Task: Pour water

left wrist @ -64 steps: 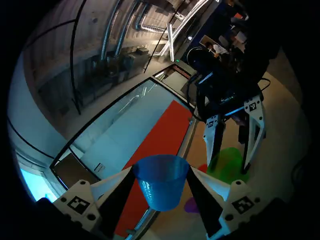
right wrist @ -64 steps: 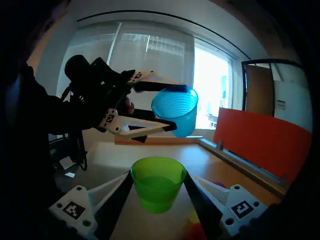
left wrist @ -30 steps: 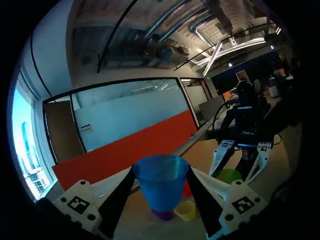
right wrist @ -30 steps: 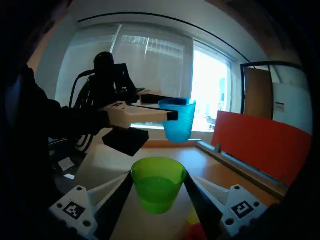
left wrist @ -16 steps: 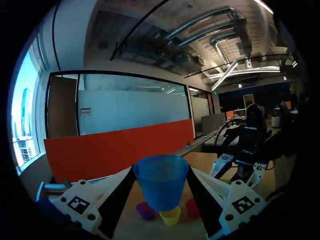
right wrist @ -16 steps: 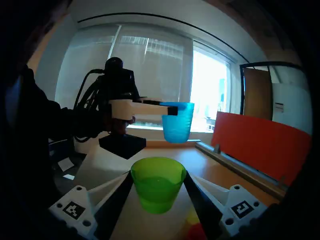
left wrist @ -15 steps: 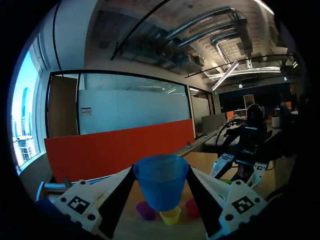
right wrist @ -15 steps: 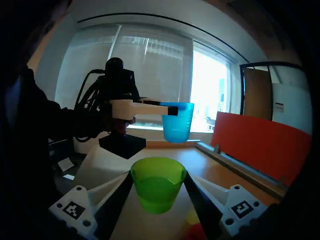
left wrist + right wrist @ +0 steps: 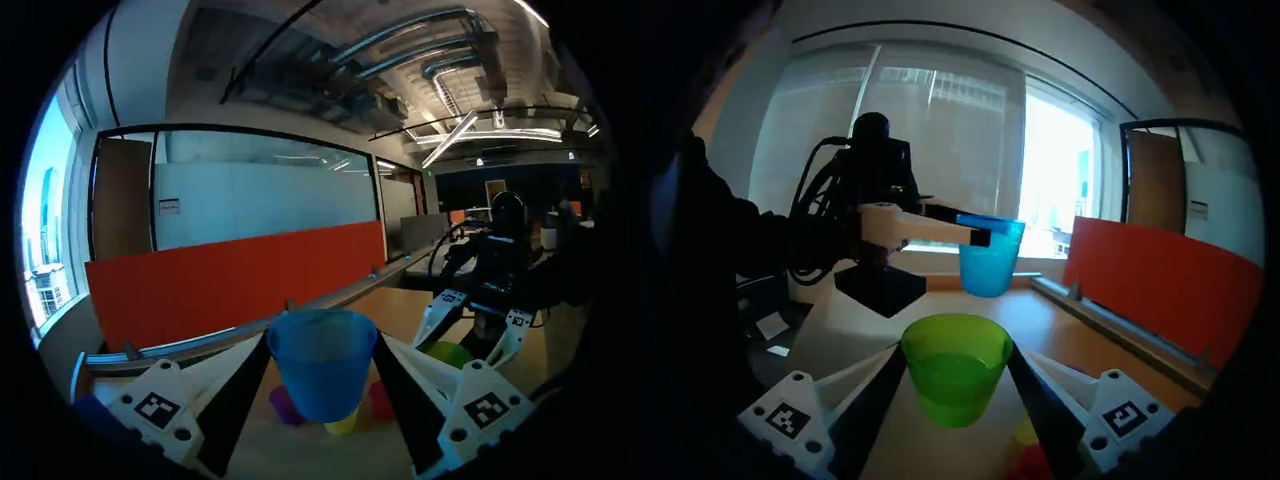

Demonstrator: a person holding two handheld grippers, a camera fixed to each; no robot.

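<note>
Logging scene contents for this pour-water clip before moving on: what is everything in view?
blue cup: one, blue, upright between the left tongs
green cup: one, green, liquid inside, between the right tongs
purple cup, yellow cup, red cup: one each, on the table behind the blue cup
table: one, light wood
partition: one, orange, along the table's edge
left tongs: white and black
right tongs: white and black
sleeve: dark, behind the left tongs
</note>
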